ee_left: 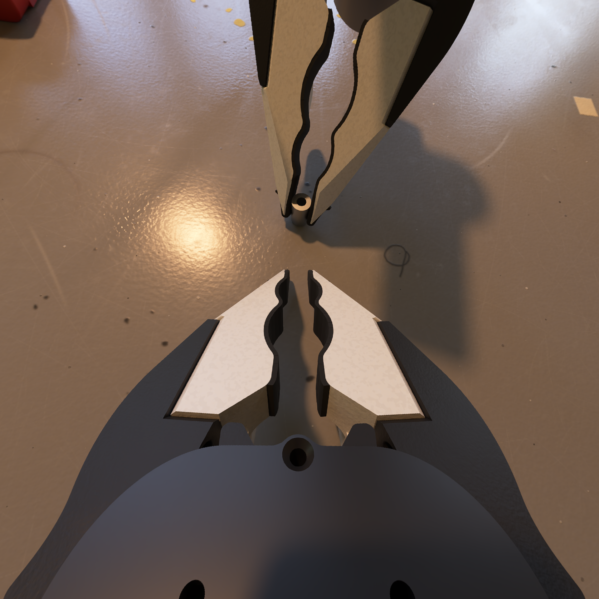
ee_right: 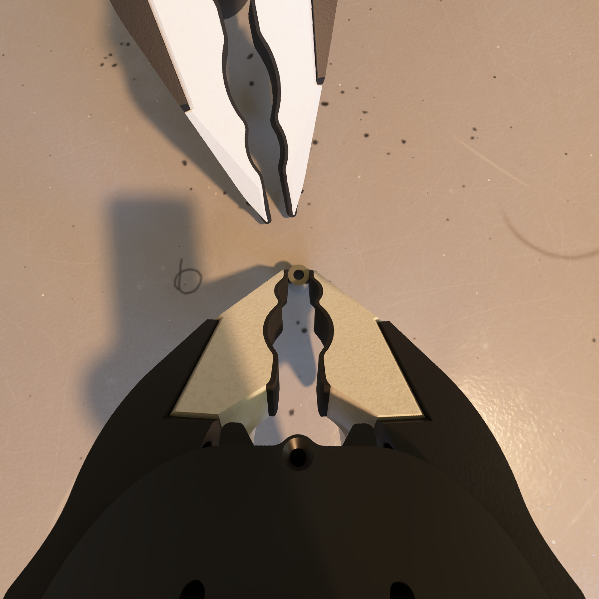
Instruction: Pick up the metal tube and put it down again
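Note:
The metal tube (ee_left: 300,207) is short, grey and hollow, and stands upright with its open end up. My right gripper (ee_right: 298,277) is shut on the tube (ee_right: 298,275), which sits between its very fingertips; the same gripper (ee_left: 299,214) reaches in from the top of the left wrist view. The tube's lower end is at the brown surface; I cannot tell whether it touches. My left gripper (ee_left: 298,274) faces the tube from a short distance, empty, with a narrow gap between its jaws. It also shows in the right wrist view (ee_right: 278,217).
The glossy brown surface (ee_left: 129,162) has dark specks and scratches. A scribbled pen loop (ee_left: 397,257) lies beside the tube and also shows in the right wrist view (ee_right: 188,278). A red object (ee_left: 13,9) sits at the far left corner. A pale yellow patch (ee_left: 585,105) lies to the right.

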Available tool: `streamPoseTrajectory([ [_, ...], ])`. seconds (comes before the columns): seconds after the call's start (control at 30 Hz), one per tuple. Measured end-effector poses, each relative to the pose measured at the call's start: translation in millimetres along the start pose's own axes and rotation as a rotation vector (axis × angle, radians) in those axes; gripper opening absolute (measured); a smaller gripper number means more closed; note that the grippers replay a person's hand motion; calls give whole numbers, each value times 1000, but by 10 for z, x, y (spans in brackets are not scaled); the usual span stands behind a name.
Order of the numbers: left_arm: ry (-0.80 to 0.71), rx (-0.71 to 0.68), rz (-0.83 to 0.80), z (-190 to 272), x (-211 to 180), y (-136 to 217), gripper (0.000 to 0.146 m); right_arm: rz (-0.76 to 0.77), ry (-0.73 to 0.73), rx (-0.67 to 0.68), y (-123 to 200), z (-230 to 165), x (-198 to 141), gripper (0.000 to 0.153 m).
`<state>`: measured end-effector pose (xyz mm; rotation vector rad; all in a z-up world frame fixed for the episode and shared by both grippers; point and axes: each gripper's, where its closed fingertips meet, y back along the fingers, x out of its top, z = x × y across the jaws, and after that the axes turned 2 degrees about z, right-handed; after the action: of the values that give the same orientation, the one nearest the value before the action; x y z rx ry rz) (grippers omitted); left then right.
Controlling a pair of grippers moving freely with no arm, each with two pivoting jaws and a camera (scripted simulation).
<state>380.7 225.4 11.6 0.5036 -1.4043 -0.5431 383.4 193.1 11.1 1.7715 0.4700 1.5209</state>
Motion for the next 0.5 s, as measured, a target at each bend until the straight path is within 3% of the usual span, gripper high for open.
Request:
streamPoseTrajectory([
  [0.5, -30, 4, -4, 21, 20, -39, 10, 14, 15, 3, -27, -3, 25, 12],
])
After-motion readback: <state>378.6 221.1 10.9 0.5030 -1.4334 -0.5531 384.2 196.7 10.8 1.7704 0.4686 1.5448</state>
